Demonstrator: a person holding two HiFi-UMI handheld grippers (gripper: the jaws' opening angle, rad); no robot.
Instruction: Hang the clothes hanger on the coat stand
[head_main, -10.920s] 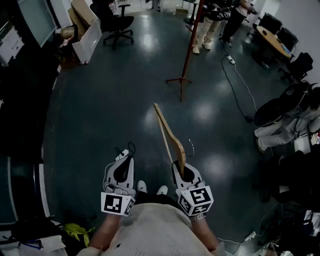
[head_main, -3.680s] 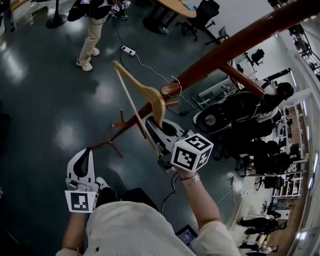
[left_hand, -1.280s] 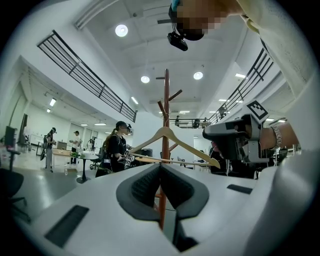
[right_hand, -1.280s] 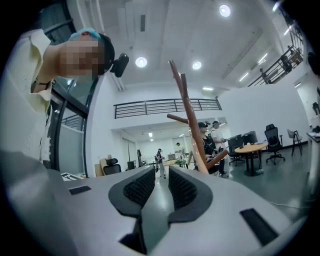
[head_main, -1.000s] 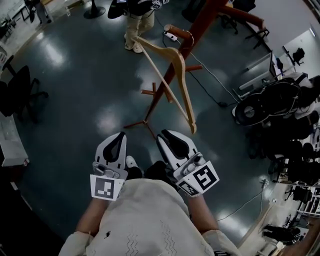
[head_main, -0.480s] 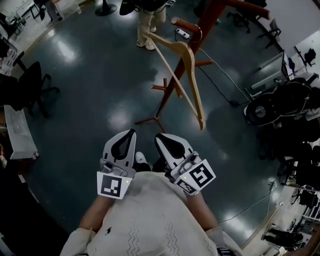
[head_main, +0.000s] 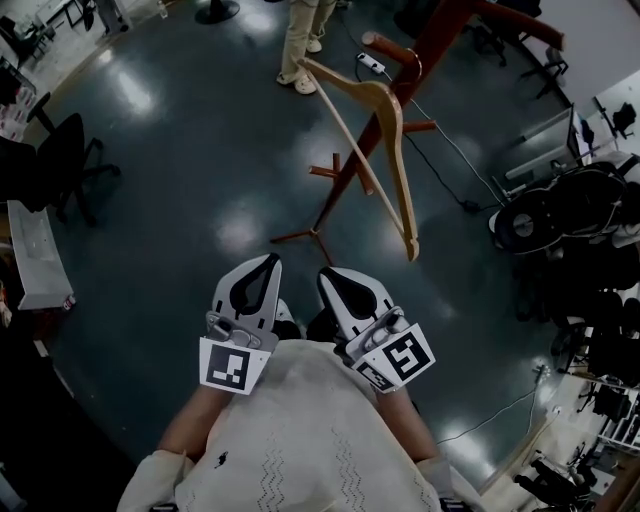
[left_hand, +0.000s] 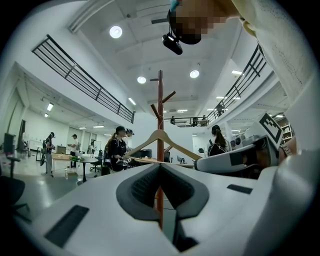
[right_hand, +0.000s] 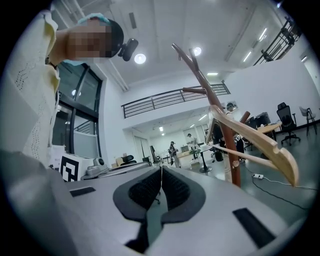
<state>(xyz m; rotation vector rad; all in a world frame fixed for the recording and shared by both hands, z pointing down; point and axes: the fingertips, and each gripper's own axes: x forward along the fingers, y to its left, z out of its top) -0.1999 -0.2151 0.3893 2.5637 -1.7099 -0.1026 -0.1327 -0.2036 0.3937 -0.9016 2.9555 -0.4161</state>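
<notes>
The wooden clothes hanger (head_main: 385, 150) hangs from a peg of the reddish-brown coat stand (head_main: 405, 85), free of both grippers. It also shows in the left gripper view as the hanger (left_hand: 161, 138) on the stand's pole (left_hand: 160, 105), and at the right of the right gripper view as the hanger (right_hand: 255, 137). My left gripper (head_main: 265, 265) and right gripper (head_main: 330, 275) sit low, side by side near my body, below the hanger. Both have their jaws closed together with nothing between them.
The stand's feet (head_main: 310, 235) spread on the dark floor just ahead of the grippers. A person's legs (head_main: 300, 40) stand beyond it. An office chair (head_main: 60, 160) is at the left; chairs and equipment (head_main: 570, 210) crowd the right. A cable (head_main: 450, 170) runs across the floor.
The right gripper, which carried the hanger to the stand earlier, is now off it and drawn back beside the left. Over the last second both grippers stayed low; the hanger hangs alone.
</notes>
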